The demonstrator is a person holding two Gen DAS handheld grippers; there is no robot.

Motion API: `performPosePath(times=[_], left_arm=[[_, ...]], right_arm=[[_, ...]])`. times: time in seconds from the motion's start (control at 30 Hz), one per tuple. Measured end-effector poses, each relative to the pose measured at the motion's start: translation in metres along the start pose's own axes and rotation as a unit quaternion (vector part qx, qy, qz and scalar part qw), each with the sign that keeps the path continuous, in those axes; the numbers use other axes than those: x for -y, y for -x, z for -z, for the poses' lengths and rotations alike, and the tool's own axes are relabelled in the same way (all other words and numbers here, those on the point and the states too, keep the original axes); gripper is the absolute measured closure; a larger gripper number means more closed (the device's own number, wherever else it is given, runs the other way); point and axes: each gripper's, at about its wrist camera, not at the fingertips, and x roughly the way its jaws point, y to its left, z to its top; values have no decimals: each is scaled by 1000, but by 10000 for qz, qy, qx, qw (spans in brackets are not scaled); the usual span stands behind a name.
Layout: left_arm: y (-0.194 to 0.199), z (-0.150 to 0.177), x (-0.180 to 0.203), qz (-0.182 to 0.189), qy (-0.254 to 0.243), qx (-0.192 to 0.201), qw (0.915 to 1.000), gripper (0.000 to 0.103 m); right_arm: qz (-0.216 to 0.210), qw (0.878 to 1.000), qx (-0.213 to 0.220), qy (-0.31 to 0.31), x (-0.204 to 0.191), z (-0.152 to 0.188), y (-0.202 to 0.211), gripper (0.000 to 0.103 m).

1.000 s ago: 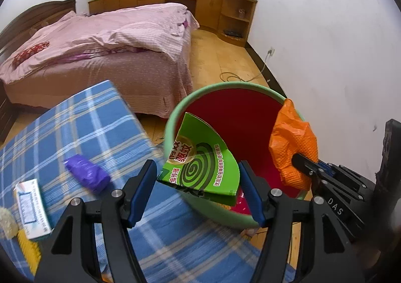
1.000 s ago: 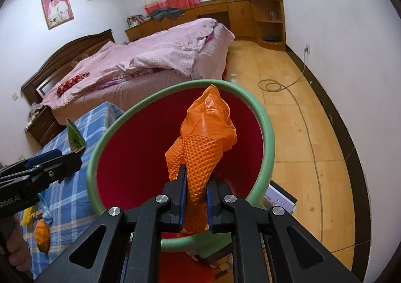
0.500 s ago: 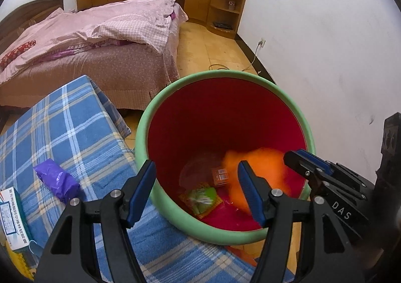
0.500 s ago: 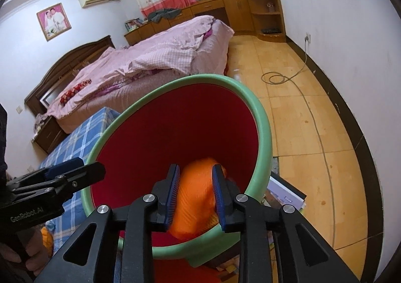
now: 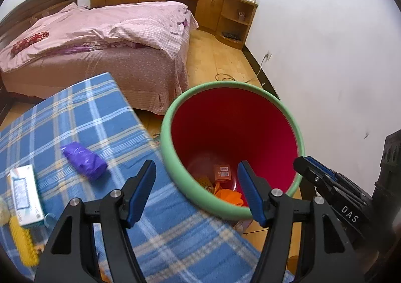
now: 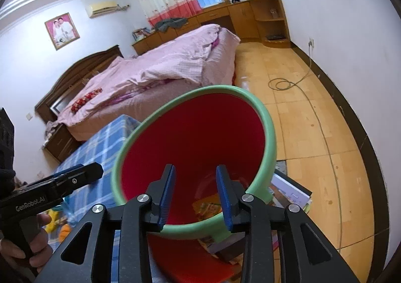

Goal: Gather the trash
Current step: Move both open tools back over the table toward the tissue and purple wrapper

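A red bin with a green rim stands on the floor beside the table. Inside lie an orange bag, an orange packet and other wrappers. My left gripper is open and empty, just above the bin's near rim. My right gripper is open and empty over the bin's mouth; it also shows at the right of the left wrist view. A purple wrapper, a white box and a yellow item lie on the blue plaid tablecloth.
A pink-covered bed stands behind the table. Wooden cabinets line the far wall. A cable lies coiled on the wooden floor. Books or magazines lie on the floor beside the bin. A white wall is at the right.
Both grippers opened. The green mosquito-coil box left my left gripper and the orange bag left my right gripper; the bag now lies in the bin.
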Motion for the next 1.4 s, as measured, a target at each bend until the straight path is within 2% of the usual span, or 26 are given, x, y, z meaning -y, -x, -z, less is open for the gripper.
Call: performPosePath(times=[0.23,0.37,0.5,0.67,0.8,1.13,1.4], left_arm=[[36,15,-22,-71,328,204,9992,36],[57,27,-42,-222,520,298,9980,36],[72,37,-63,-358,746,370,9959,36],[85,51,-90,-512,1014,426,9926,36],[92,60,-108,-652,1151,444,9902,36],[111,69,-167,-1157,1482,534,9807,36],[120,82,-224,-1723,1802,503,9671,35]], right_arm=[[-216,9998,-2,54,-20,9,15,64],[-317,9994,-38,90,-31,14,19,58],[-411,9990,-85,175,-46,19,21,57],[-498,9982,-197,283,-64,25,18,51],[-571,9973,-271,373,-77,28,15,50],[-712,9939,-529,650,-113,30,-8,48],[-894,9884,-771,958,-146,26,-35,47]])
